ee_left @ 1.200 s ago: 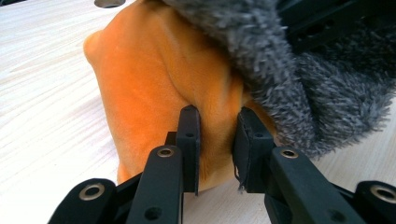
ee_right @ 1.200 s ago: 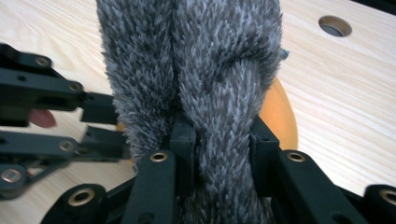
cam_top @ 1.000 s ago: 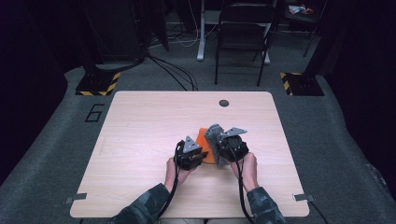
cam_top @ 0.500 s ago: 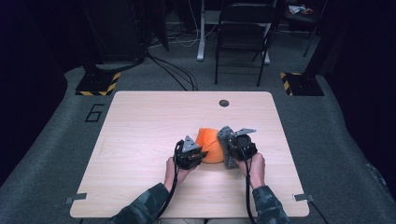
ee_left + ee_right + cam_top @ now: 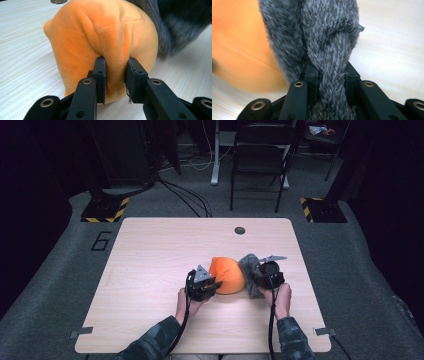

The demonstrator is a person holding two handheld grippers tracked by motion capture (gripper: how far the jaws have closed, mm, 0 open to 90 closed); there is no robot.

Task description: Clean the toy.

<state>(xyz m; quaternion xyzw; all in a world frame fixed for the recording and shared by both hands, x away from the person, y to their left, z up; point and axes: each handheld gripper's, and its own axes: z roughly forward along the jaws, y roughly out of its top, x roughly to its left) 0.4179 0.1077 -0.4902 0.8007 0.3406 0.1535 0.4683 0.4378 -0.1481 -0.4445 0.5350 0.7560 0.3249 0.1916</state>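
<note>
Starting at nine o'clock on the desk point(image 5: 150, 250), bare pale wood runs right across to your left hand point(image 5: 186, 301), which comes in from six o'clock. Your left gripper point(image 5: 209, 285) lies low on the wood just right of the nine o'clock stretch, pointing toward three o'clock. In the left gripper view, its jaws are clenched on a pinched fold of the orange plush point(image 5: 105, 47), the fabric bulging out either side of the black pads. That orange plush point(image 5: 227, 274) sits near the desk's centre, a shade toward five o'clock, resting on the wood between your two grippers.

Touching its three o'clock side is the grey furry fabric point(image 5: 248, 270); whether the two are one toy or two, you can't tell from here. Your right gripper point(image 5: 257, 279) comes in from four o'clock, and in the right gripper view its jaws are clamped tight on a thick twist of that grey fur point(image 5: 329, 50), orange blurred at its nine o'clock. Your right hand point(image 5: 281, 296) holds it from behind. Up at one o'clock, a small dark round hole point(image 5: 240, 230) marks the desk's far edge.
</note>
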